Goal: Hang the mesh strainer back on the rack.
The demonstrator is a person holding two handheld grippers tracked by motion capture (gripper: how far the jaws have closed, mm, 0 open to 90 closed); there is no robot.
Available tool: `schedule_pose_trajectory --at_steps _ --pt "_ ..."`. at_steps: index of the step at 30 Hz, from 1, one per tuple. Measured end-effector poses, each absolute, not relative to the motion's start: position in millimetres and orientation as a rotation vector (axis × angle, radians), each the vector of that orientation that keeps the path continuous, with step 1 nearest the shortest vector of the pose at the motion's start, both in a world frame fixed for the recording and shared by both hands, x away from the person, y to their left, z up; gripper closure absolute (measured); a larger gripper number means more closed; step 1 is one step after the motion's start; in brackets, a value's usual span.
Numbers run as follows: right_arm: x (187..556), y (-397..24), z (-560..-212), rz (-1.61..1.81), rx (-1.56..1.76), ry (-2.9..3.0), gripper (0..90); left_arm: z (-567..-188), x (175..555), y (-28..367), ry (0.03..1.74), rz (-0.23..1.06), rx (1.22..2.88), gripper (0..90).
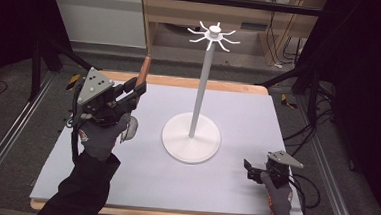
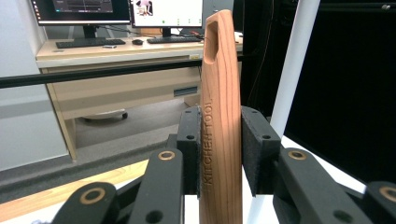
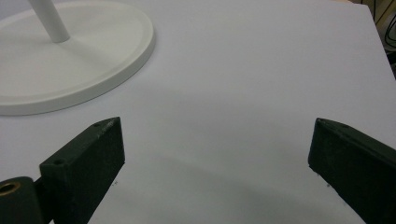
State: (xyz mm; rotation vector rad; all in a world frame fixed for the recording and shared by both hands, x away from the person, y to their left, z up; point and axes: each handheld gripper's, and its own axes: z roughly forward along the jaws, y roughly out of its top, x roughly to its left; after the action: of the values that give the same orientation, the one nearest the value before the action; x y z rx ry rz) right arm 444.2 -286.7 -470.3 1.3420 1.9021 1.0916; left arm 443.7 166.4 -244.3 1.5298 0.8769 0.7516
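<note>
Big white-topped table (image 1: 139,179) first, wooden edge peeking out along the far and near sides. Planted near the middle: a white hook stand (image 1: 197,95), round base flat on the top, thin pole going straight up to a ring of curled hooks. Over on the left, raised off the table, left gripper (image 1: 135,89) clamped on a wooden kitchen utensil handle (image 2: 219,126), pads pressing it from both sides. Handle pointing up and slightly away (stamped "KITCHEN TOOL" down the grain, slot-shaped hanging hole near the top end), well apart from the hooks and lower than them. Rest of the utensil hidden below the jaws, so no telling what kind. Down at the near right corner, right gripper (image 1: 249,171) sitting low over the table, jaws spread wide with bare white surface between them, stand base just off to its left.
</note>
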Motion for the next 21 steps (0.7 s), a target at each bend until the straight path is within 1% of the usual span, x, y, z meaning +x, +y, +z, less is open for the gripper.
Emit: schedule_pose_trajectory --at_steps 21 --pt "444.4 -286.8 -469.9 1.109 1.352 1.902 4.1 -227.2 444.5 138.9 0.823 0.738 1.528 70.5"
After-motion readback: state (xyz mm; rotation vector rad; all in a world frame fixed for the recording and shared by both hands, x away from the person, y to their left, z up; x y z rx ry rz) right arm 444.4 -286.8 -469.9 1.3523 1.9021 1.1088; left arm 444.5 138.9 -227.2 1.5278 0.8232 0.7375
